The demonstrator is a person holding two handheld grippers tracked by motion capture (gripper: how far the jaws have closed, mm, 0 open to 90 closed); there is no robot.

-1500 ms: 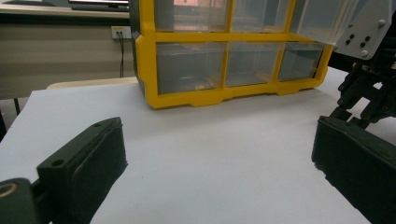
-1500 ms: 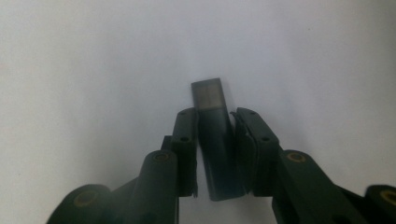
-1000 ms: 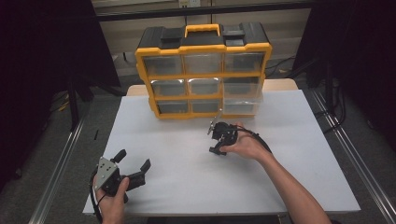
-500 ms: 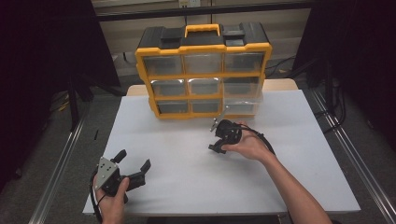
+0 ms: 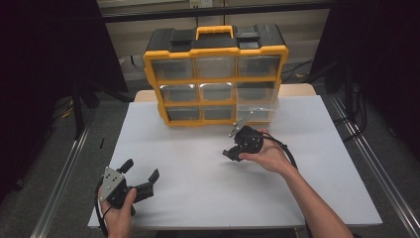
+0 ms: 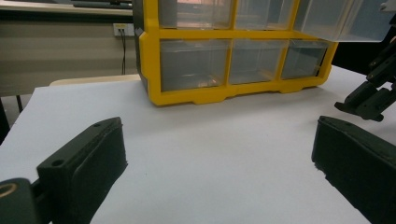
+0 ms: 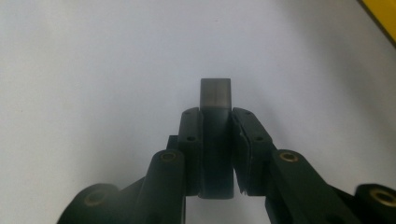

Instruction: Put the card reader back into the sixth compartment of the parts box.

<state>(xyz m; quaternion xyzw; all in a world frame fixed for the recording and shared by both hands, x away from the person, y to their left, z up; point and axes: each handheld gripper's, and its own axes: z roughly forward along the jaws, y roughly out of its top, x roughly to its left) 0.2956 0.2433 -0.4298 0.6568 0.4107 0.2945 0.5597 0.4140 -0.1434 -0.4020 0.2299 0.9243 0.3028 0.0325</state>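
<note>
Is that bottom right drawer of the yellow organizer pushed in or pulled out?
Pulled out: the clear drawer juts past the organizer's yellow frame, unlike its neighbours.

We list one small dark grey block [image 7: 215, 135], smooth and flat-ended, standing lengthwise between the right gripper's [image 7: 215, 140] closed jaws, its paler end protruding past them above the white table [image 7: 93, 70].

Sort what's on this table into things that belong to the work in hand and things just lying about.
In the work:
- dark grey block, clamped in the right hand-held gripper
- yellow drawer organizer, its clear lower-right drawer pulled out

Idle:
- left hand-held gripper, open over the white table, holding nothing
- cables on the floor behind
</note>
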